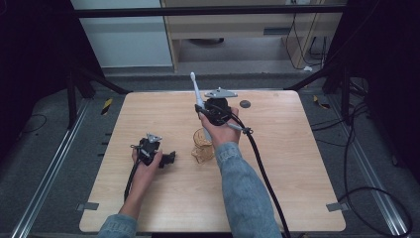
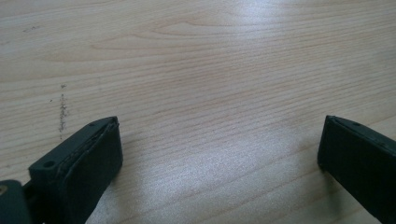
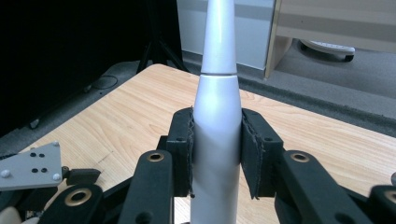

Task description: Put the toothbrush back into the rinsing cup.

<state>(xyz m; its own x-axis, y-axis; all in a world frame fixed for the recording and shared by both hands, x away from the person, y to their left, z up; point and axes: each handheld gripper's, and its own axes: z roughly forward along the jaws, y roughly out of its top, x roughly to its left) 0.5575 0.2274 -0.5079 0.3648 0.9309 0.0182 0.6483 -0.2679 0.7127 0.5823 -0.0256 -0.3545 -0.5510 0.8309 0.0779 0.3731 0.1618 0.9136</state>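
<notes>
Right tongs (image 3: 217, 154) clamped on white tapered electric toothbrush (image 3: 217, 140), held above clear amber glass cup (image 1: 202, 147). Left tongs (image 2: 219, 154) wide, empty, resting left of cup. Risks: smooth handle slipping; cup tipping if struck.

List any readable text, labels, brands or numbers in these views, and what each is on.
None readable.
Electric toothbrush in the right claw: plain white handle, no brand or marking visible.
Clear cup: no label that can be made out.
Grey plate on the left claw: dots and screws, no text.
Wooden table: grain and a few scuff marks.
Yellow-black hazard tape on the floor: stripes, no words.
</notes>
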